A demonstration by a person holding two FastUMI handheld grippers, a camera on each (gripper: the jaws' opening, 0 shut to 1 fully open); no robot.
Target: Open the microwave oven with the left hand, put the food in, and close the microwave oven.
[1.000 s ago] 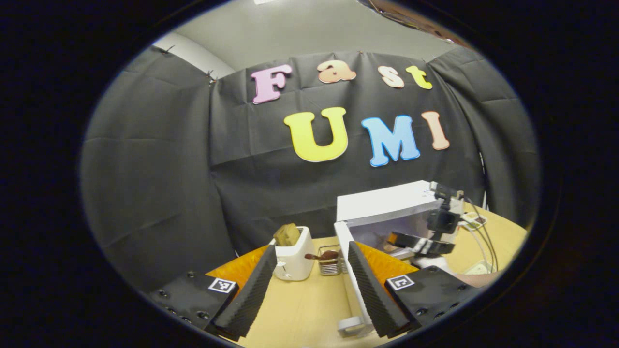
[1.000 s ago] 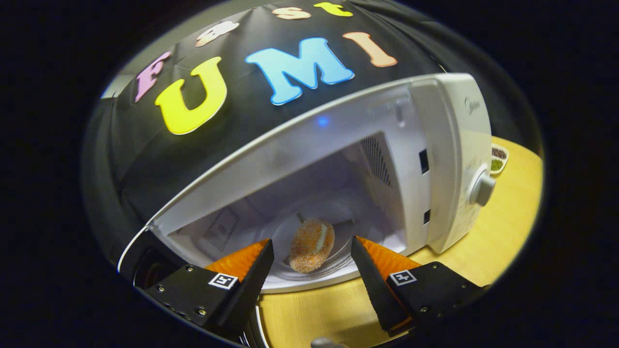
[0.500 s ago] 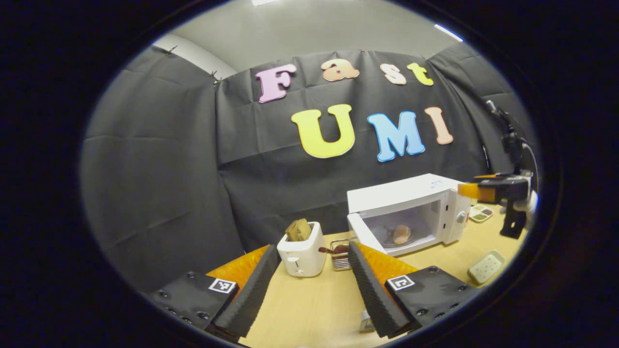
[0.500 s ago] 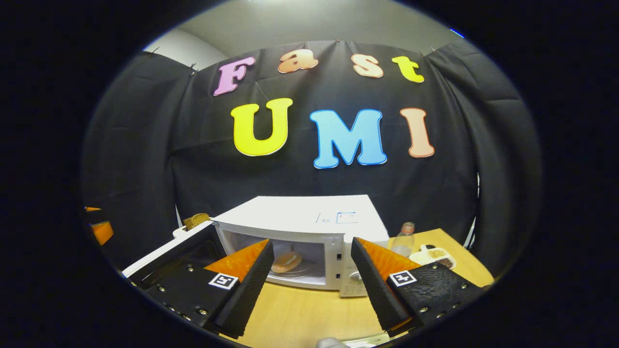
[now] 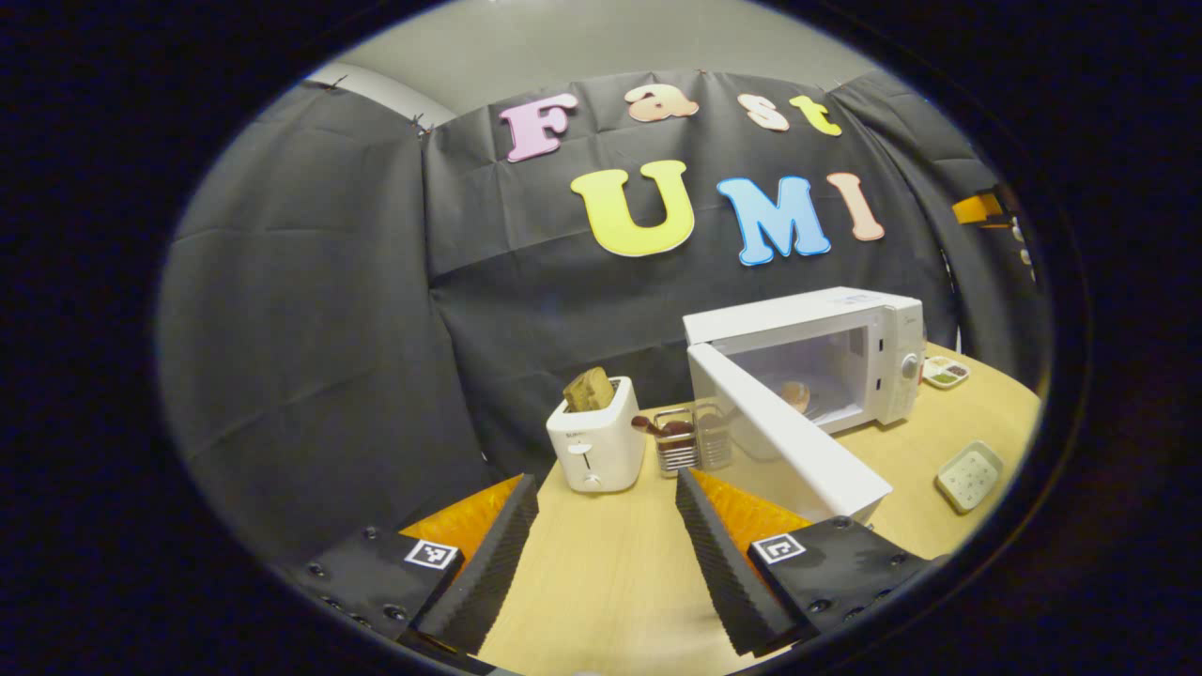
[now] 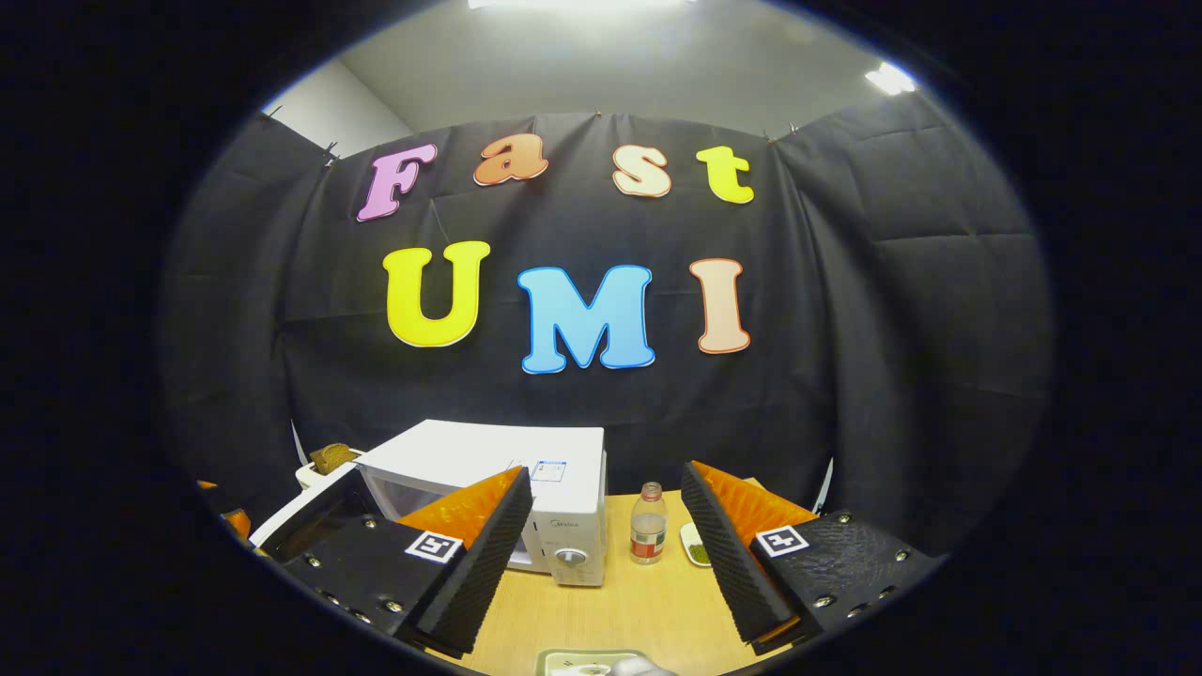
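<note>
While the microwave oven (image 5: 808, 361) stands on the table (image 5: 610, 563) right of centre in the left gripper view, its door (image 5: 784, 441) hangs wide open, swung out toward the lower middle of the frame. Inside the lit cavity the food (image 5: 795, 394), a rounded breaded piece, lies on the turntable. The left gripper (image 5: 606, 545) sits at the bottom of that view with its fingers (image 5: 723, 563) spread wide apart and nothing between them; the door's free end lies just above the right-hand finger, though I cannot tell whether they touch. Left of the oven a white toaster (image 5: 598, 441) holds a slice of bread (image 5: 589, 387), and a small wire rack (image 5: 678, 441) stands between the toaster and the door. A small divided dish (image 5: 944, 372) lies right of the oven, and a pale square pad (image 5: 969, 475) lies nearer the lower right.

From the right gripper view, the oven (image 6: 512, 488) appears at the lower left, partly behind the left-hand finger, with its dial facing the camera. The right gripper (image 6: 606, 554) is also spread wide and holds nothing. A small clear bottle (image 6: 647, 526) stands just right of the oven, between the two fingers (image 6: 732, 563) in the frame, with a dish of something green (image 6: 697, 546) close beside it.
</note>
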